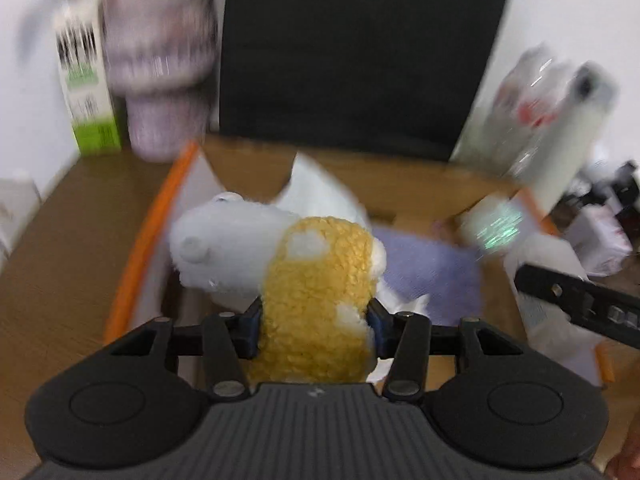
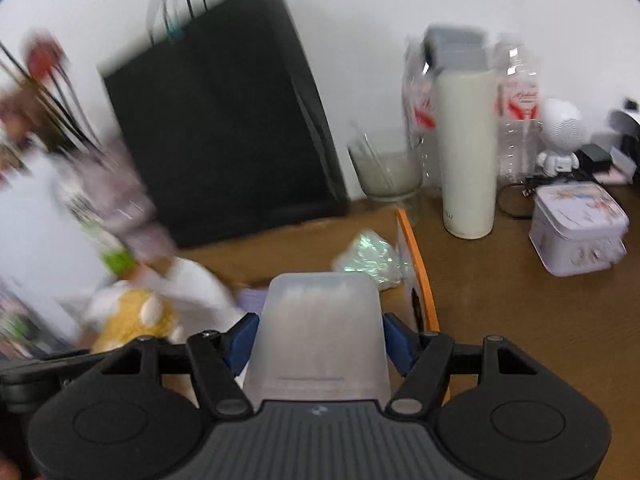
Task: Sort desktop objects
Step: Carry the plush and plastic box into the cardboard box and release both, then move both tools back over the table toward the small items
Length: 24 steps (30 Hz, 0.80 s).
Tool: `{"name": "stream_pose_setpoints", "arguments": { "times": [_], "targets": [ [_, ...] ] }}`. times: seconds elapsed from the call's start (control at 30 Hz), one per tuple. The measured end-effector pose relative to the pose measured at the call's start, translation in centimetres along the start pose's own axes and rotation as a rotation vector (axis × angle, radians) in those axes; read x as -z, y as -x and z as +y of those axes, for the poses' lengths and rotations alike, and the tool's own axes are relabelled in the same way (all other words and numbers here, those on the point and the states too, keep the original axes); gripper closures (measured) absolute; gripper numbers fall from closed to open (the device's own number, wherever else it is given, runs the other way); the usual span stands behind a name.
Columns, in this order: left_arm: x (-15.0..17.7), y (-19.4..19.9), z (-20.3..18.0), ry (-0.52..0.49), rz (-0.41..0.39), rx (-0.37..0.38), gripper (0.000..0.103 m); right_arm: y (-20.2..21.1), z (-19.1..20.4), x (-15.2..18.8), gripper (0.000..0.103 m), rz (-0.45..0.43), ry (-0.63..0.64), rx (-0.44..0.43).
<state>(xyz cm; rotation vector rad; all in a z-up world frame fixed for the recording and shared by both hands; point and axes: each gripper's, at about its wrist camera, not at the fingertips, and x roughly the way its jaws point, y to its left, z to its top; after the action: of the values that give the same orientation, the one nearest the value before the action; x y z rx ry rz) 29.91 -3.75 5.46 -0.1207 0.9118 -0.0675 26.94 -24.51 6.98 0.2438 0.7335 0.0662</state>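
My left gripper is shut on a white plush toy with a yellow knitted body and holds it over an open cardboard box with an orange edge. The toy also shows at the lower left of the right wrist view. My right gripper is shut on a translucent white plastic box, held beside the cardboard box's orange edge. Part of the right gripper shows at the right of the left wrist view. Both views are blurred.
The box holds a purple cloth, white paper and a shiny packet. Behind stand a black paper bag, a purple tumbler, a green-white carton, a white flask, a glass bowl, bottles and a tin.
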Motion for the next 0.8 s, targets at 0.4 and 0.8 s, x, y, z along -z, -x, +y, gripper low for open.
{"name": "stream_pose_setpoints", "arguments": {
  "times": [0.4,0.8],
  "targets": [
    [2.9,6.8,1.7,0.022,-0.158,0.069,0.016,-0.8,1.6,0.1,0.026,-0.009,0.068,0.06],
    [20.1,18.9,4.0,-0.044,-0.332,0.151,0.0,14.8,1.4,15.0,0.021,-0.122,0.144,-0.05]
  ]
}}
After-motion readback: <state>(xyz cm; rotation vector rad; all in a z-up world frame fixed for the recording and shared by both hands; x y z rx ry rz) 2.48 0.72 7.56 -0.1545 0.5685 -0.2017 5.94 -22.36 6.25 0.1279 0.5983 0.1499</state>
